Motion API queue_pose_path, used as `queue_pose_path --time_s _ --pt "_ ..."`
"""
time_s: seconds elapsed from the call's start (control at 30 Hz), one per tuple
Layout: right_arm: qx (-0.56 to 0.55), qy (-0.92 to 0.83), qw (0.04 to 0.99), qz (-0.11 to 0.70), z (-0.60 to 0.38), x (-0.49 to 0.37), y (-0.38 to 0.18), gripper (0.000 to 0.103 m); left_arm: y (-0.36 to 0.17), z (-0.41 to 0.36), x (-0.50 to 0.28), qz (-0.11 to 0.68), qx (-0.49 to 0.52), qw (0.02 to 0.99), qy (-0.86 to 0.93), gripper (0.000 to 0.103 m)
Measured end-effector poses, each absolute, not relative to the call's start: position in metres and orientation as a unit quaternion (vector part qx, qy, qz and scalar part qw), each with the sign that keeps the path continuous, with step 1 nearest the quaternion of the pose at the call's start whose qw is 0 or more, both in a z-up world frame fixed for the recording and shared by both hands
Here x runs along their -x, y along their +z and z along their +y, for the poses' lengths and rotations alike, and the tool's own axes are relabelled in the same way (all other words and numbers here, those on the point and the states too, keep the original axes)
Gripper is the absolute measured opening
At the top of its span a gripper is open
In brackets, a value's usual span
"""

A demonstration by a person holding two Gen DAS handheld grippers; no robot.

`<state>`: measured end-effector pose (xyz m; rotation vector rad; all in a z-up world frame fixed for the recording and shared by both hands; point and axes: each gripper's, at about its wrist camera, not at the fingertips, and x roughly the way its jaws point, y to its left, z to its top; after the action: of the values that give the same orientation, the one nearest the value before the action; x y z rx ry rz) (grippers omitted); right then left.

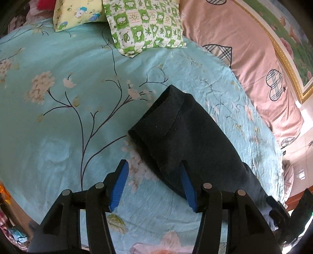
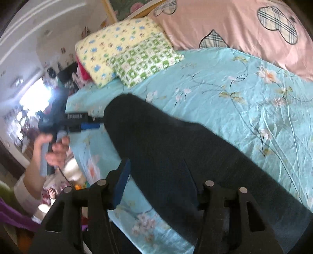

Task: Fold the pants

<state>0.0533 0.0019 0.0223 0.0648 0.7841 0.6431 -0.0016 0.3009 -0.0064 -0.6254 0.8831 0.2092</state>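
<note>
The dark grey pants lie folded lengthwise on the turquoise flowered bedsheet, waist end pointing up. My left gripper is open and empty, its jaws straddling the near left edge of the pants, just above the cloth. In the right wrist view the pants stretch from the middle to the lower right. My right gripper is open over the pants, its right finger hard to see against the dark cloth. The left gripper also shows there, held by a hand at the pants' far end.
A green checked pillow and a yellow pillow lie at the head of the bed. A pink quilt with plaid hearts runs along the right side. A framed picture hangs beyond it. The bed edge is near my left.
</note>
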Motion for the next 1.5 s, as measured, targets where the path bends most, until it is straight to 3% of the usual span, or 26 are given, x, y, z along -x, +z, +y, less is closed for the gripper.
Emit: queue_pose_path --time_s 0.3,0.5,0.77,0.93,1.0,1.07,1.33,1.5 --pt "-0.139 0.292 0.855 0.406 -0.030 -0.130 0.023 0.055 -0.012 0.307 -0.015 0.427 0.313 0.843 0.095 0.054" --pt "-0.111 0.295 0.832 0.457 -0.015 -0.183 0.008 0.055 -0.016 0.310 -0.026 0.431 0.313 0.840 0.100 0.054" --pt "-0.054 0.301 0.791 0.529 0.009 -0.212 -0.033 0.035 -0.030 0.315 -0.038 0.438 0.315 0.836 0.097 0.053" --pt "-0.044 0.320 0.778 0.539 0.014 -0.207 -0.037 0.020 -0.032 0.308 -0.051 0.430 0.286 0.850 0.103 0.043" --pt "-0.005 0.316 0.787 0.530 0.024 -0.197 -0.030 0.017 -0.028 0.301 -0.053 0.427 0.270 0.858 0.097 0.025" --pt "0.037 0.306 0.802 0.511 0.033 -0.184 -0.017 0.015 -0.014 0.294 -0.047 0.411 0.257 0.869 0.098 0.018" --pt "0.224 0.205 0.877 0.372 0.065 -0.148 0.032 0.010 0.046 0.290 0.000 0.337 0.253 0.904 0.068 0.017" --pt "0.227 0.174 0.887 0.362 0.077 -0.168 0.015 0.010 0.023 0.299 -0.010 0.365 0.248 0.894 0.075 0.017"
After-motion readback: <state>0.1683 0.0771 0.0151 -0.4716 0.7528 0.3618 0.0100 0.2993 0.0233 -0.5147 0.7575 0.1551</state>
